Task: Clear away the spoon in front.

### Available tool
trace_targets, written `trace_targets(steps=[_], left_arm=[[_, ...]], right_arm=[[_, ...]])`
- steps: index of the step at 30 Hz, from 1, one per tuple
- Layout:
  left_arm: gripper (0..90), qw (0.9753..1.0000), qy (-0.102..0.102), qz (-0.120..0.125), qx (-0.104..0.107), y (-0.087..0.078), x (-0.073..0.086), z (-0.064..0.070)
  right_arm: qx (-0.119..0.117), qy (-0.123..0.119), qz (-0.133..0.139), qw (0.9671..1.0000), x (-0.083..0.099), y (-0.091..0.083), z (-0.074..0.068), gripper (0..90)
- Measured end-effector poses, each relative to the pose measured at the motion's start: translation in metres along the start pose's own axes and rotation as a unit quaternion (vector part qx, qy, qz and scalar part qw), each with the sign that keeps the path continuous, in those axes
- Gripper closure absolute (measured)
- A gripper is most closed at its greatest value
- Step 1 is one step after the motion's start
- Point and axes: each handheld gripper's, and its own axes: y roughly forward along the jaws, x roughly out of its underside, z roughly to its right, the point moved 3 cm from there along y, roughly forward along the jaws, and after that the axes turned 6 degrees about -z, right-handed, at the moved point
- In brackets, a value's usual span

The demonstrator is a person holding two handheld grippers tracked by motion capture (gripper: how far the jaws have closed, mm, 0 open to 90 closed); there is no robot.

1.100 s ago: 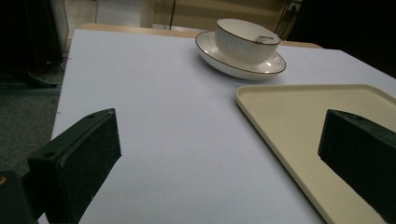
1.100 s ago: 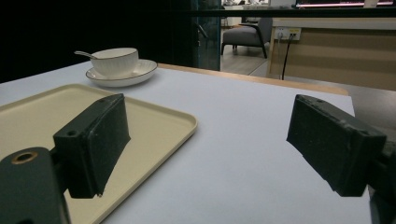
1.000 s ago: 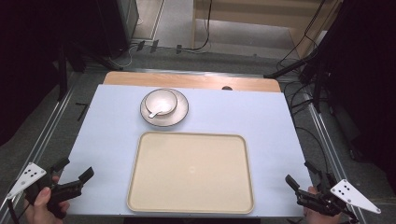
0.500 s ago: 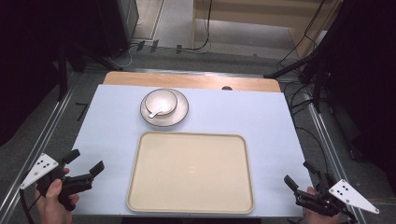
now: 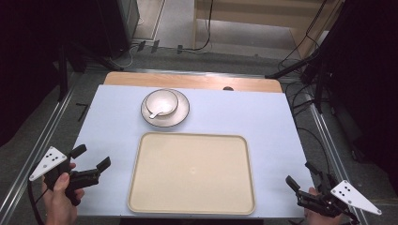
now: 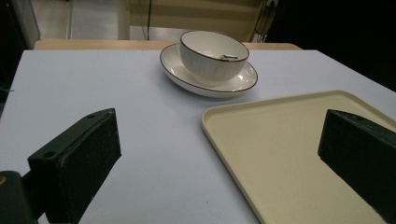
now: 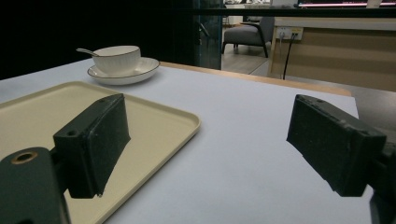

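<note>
Now both grippers are hovering at the near corners of the table [image 5: 263,117], with bare blue surface lying open on either side of the tray [image 5: 191,172]. Left gripper [image 5: 91,157] is sitting just off the tray's left rim, its jaws spread wide and grasping nothing. Right gripper [image 5: 300,174] is hanging near the table's front right edge, likewise released and empty. Beyond the tray's far edge, a white bowl [image 5: 161,102] is standing on a saucer [image 5: 180,115], with a spoon [image 5: 157,114] resting inside it. From above, the spoon is showing lying across the bowl's bottom, while the right gripper view is catching only its handle [image 7: 84,51] poking over the rim. That lower view is also showing the tray's raised lip [image 7: 187,128].
</note>
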Motion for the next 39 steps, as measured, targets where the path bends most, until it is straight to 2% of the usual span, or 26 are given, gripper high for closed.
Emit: trace_targets(steps=[9,16,27,33,39], left_arm=[[0.0,0.9999,0.005,-0.004,0.008,0.011,-0.008,0.006],[0.0,0.9998,0.011,-0.008,0.014,0.026,-0.017,0.012],[0.0,0.9997,0.019,-0.010,0.014,0.048,-0.043,0.015],[0.0,0.9997,0.015,-0.010,0.018,0.060,-0.053,0.017],[0.0,0.9995,0.021,-0.017,0.019,0.074,-0.060,0.021]], right_arm=[[-0.002,0.001,-0.001,1.0000,0.000,0.000,-0.001,13.0],[-0.003,0.002,0.000,1.0000,0.000,0.001,-0.001,13.0],[-0.004,-0.001,0.001,1.0000,-0.001,0.001,-0.001,13.0],[-0.004,-0.004,0.001,1.0000,-0.001,0.001,-0.001,13.0],[-0.004,-0.003,0.001,1.0000,-0.001,0.001,0.000,13.0]])
